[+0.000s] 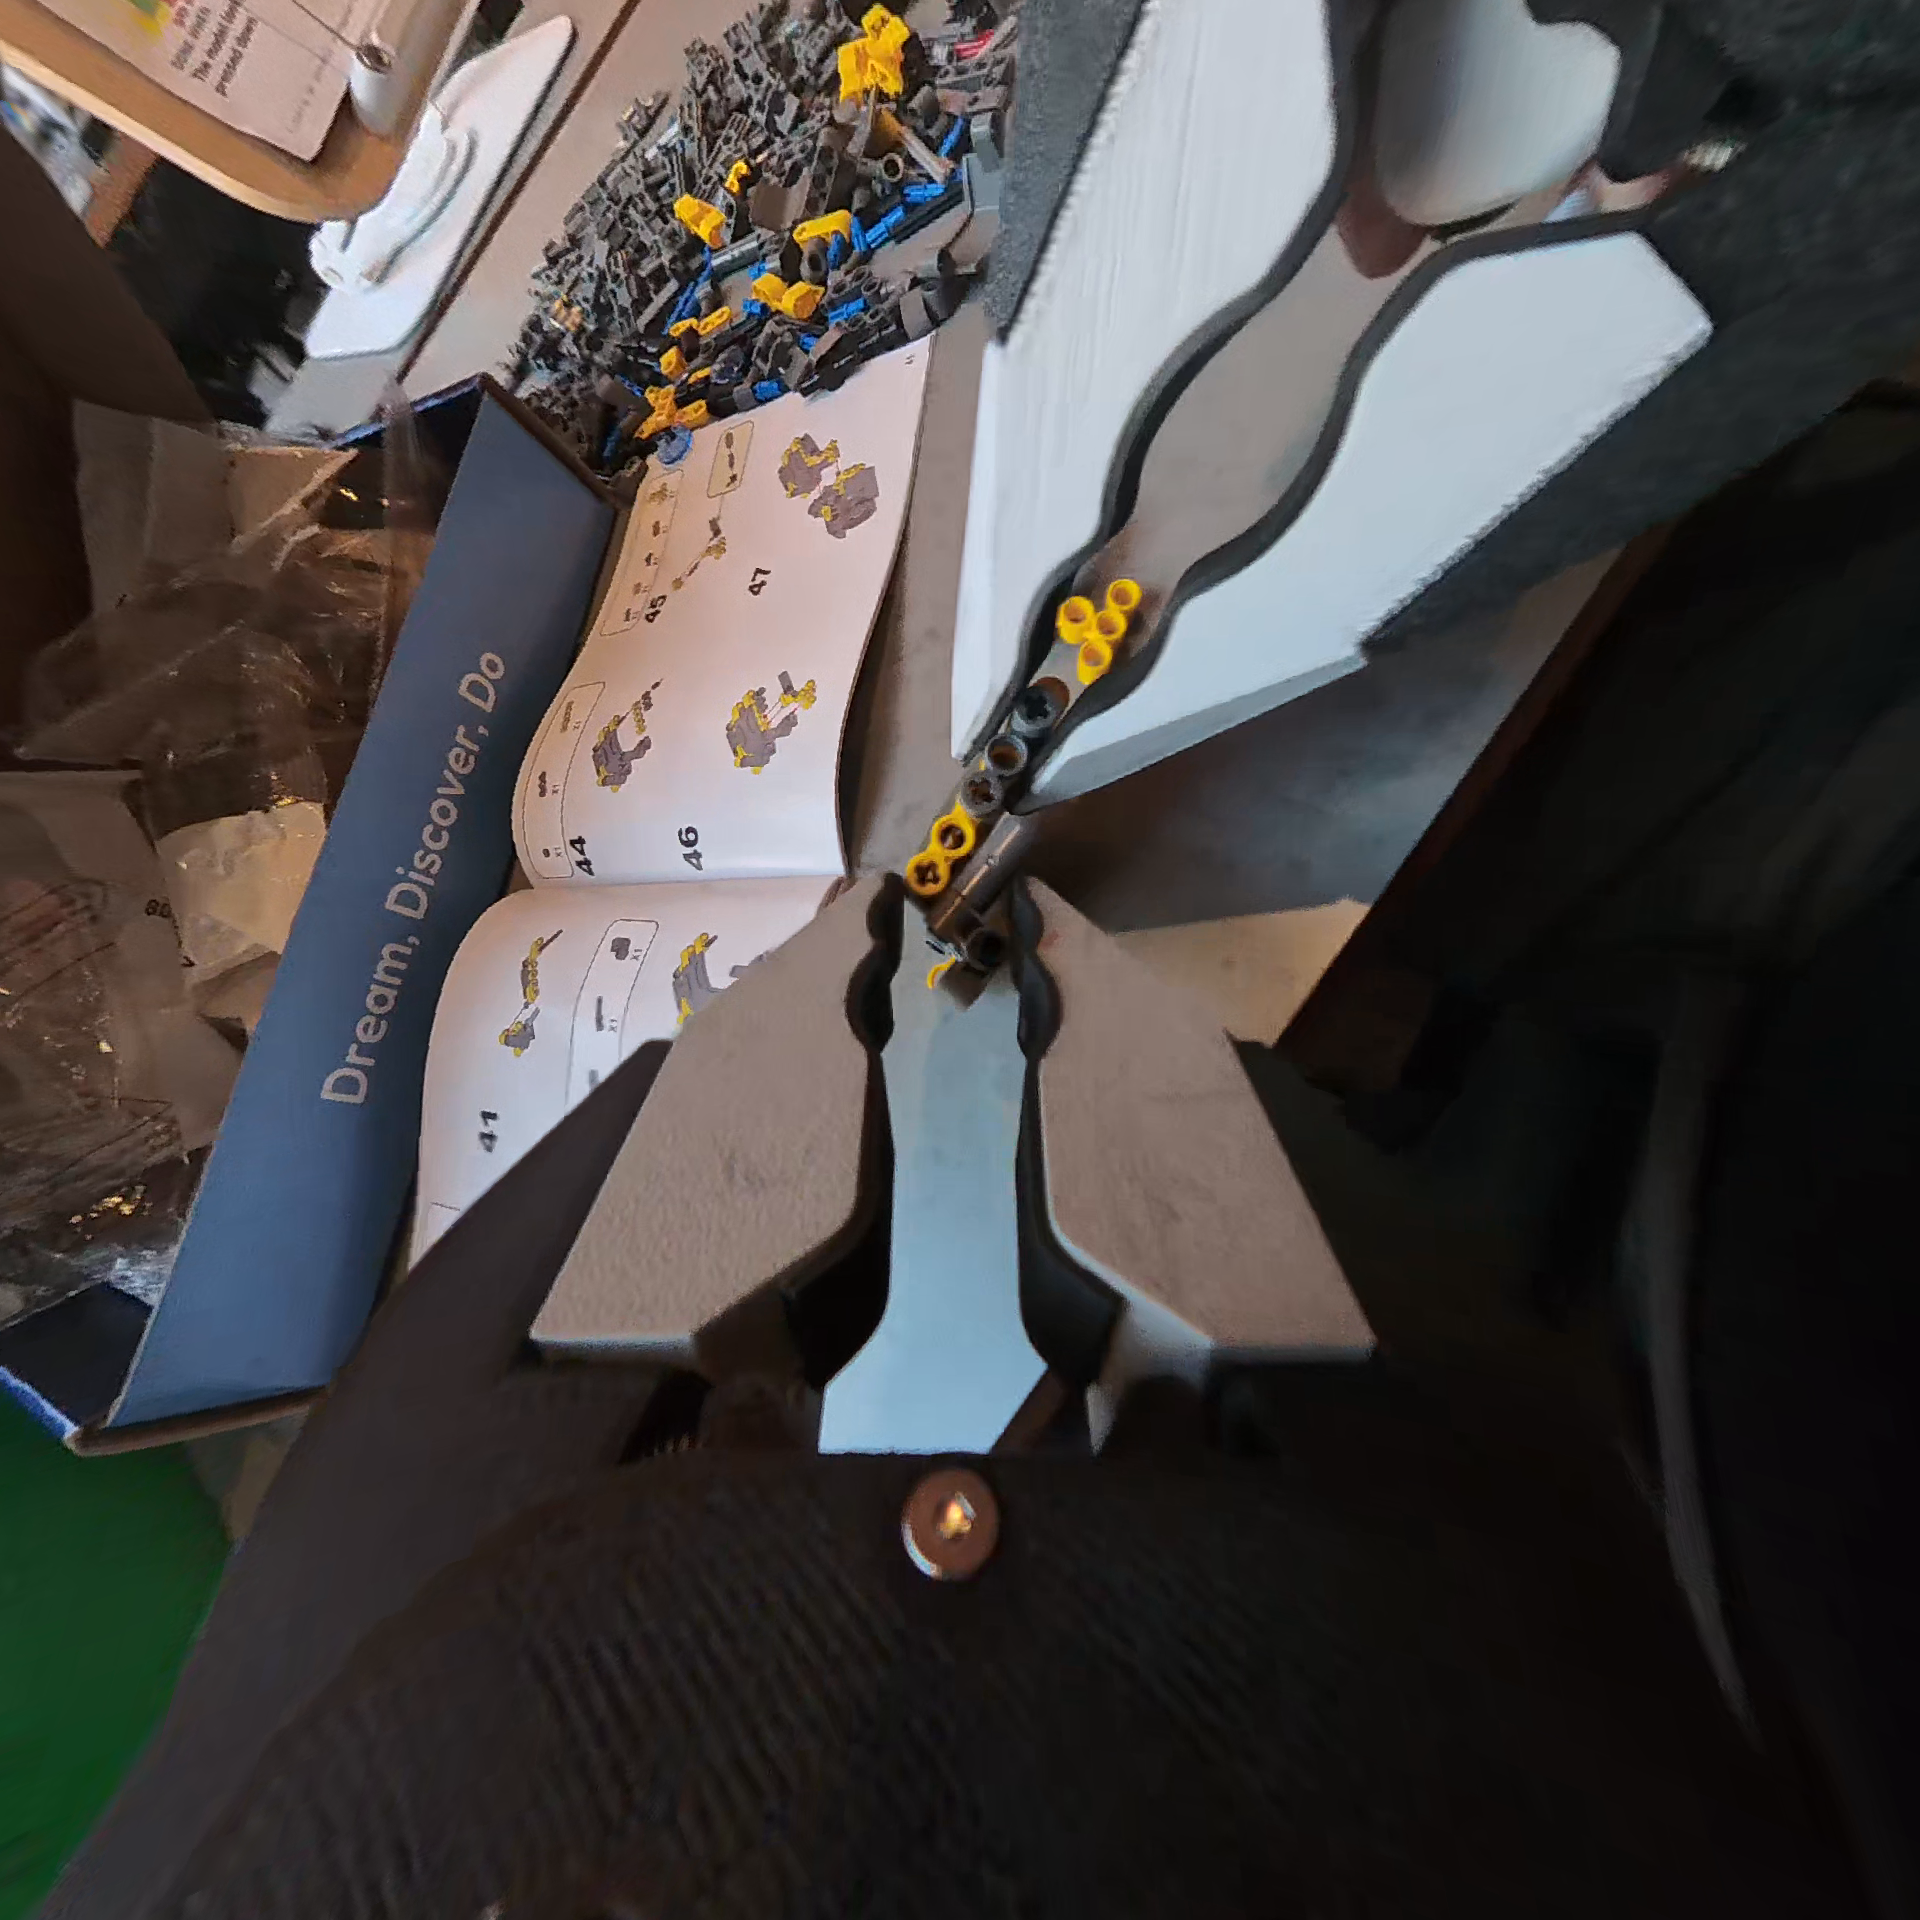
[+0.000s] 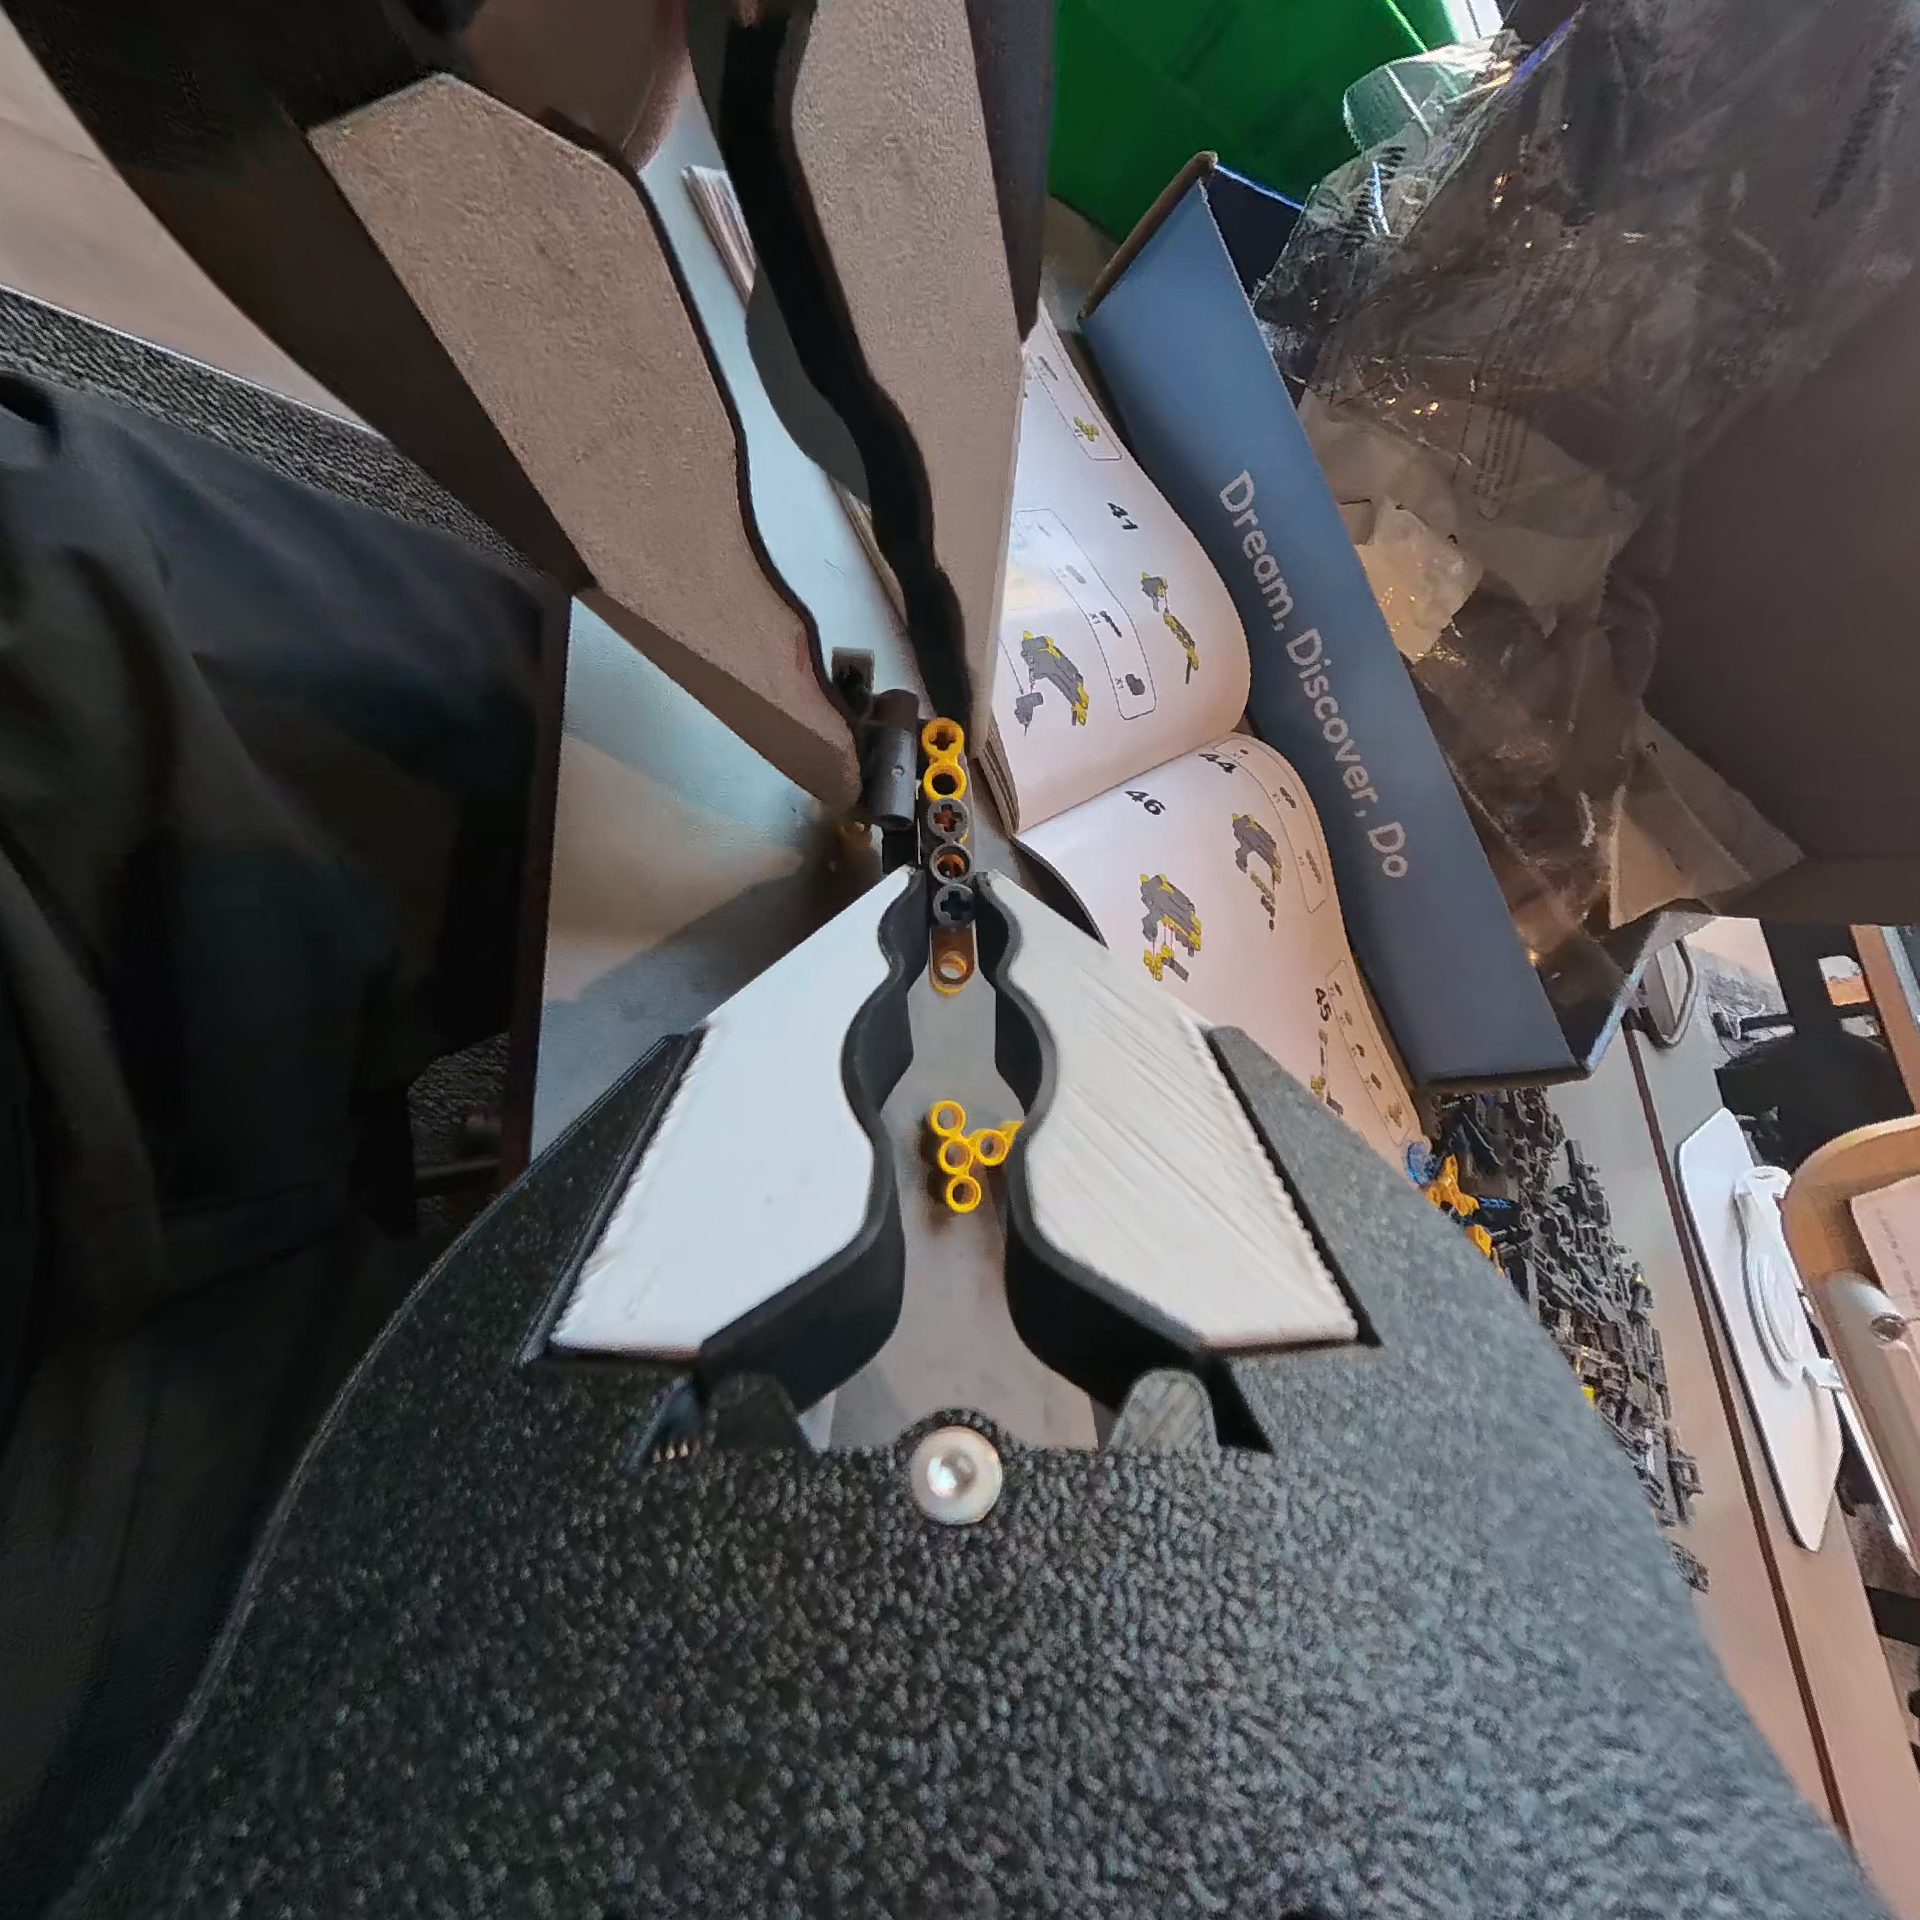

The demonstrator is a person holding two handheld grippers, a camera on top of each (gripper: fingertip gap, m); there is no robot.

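Note:
A small assembly of yellow, grey and black pin-hole pieces hangs in a line between both grippers above the grey table. My left gripper is shut on its dark end block. The right gripper, with white fingers, comes in from the upper right and pinches the other end. In the right wrist view my right gripper is shut on the black end of the assembly, and the left gripper closes on it from above. A yellow ring cluster shows between the right fingers; whether it is joined is unclear.
An open instruction booklet lies left of the grippers, against a blue box flap. A heap of several loose dark, yellow and blue pieces lies beyond it. Crumpled plastic bags fill the box. Dark clothing is close by. Only a small space, under 4 cm, lies between the two pairs of fingers.

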